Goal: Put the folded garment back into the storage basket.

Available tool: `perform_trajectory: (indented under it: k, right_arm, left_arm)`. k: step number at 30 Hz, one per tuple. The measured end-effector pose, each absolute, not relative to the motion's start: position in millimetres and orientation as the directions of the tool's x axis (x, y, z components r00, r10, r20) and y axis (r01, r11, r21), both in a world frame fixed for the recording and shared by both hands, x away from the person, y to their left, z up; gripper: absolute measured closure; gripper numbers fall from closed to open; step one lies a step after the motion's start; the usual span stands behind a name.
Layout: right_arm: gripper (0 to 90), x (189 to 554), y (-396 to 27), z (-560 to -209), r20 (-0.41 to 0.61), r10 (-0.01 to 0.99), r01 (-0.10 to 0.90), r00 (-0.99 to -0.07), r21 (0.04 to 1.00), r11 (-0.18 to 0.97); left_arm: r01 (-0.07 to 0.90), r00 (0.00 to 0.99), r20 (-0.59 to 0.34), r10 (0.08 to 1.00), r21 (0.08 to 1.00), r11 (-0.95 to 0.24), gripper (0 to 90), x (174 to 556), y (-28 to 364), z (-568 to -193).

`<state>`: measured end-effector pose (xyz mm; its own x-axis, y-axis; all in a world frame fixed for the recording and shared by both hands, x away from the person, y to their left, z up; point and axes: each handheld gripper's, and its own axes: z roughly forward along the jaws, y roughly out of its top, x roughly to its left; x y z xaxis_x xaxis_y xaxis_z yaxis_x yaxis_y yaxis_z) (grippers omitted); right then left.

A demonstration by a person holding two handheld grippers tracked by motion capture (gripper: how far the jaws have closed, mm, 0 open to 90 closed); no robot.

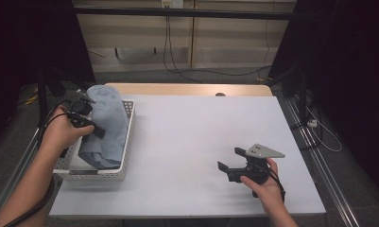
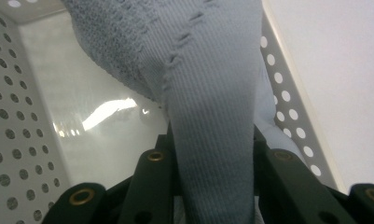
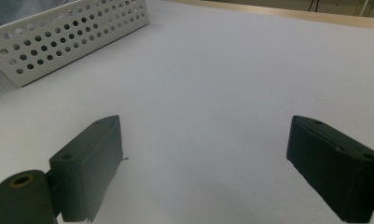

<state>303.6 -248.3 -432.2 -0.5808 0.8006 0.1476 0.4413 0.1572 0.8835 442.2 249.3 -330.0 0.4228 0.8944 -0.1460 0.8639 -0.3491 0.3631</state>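
- Nearest, at the lower right of the high view, the right gripper (image 1: 230, 166) rests low over the bare white table (image 1: 196, 142) in the person's right hand (image 1: 267, 189). Its jaws stand spread wide with nothing between them, so it looks parked while the other hand works.
- At the left of the high view, the left gripper (image 1: 90, 128) reaches into the white perforated basket (image 1: 128, 137), gripped by the person's left hand (image 1: 64, 132). In the left gripper view its two black jaws pinch a fold of the blue-grey knitted garment (image 2: 212, 116) between them.
- That garment (image 1: 104, 125) lies lengthwise in the basket, bulging above the rim at the far end. The pinch on one fold suggests it is being settled into the basket or drawn out of it; I cannot tell which.
- Count: two grippers, one basket, one garment.
- Farthest, at the upper edge of the high view, a dark cable (image 1: 177, 71) hangs down a pale wall onto the floor.
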Motion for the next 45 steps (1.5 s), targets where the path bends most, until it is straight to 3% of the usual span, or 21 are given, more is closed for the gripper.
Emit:
perform_trajectory:
  k: [45]
  right_arm:
    - [9.9, 302.7, -246.1, -433.0, 0.143, 0.800, 0.442, -0.583, 0.882, 0.163]
  left_arm:
    - [0.870, 0.437, -0.210, 0.875, 0.347, -0.351, 71.7, 428.6, 254.9, -336.7]
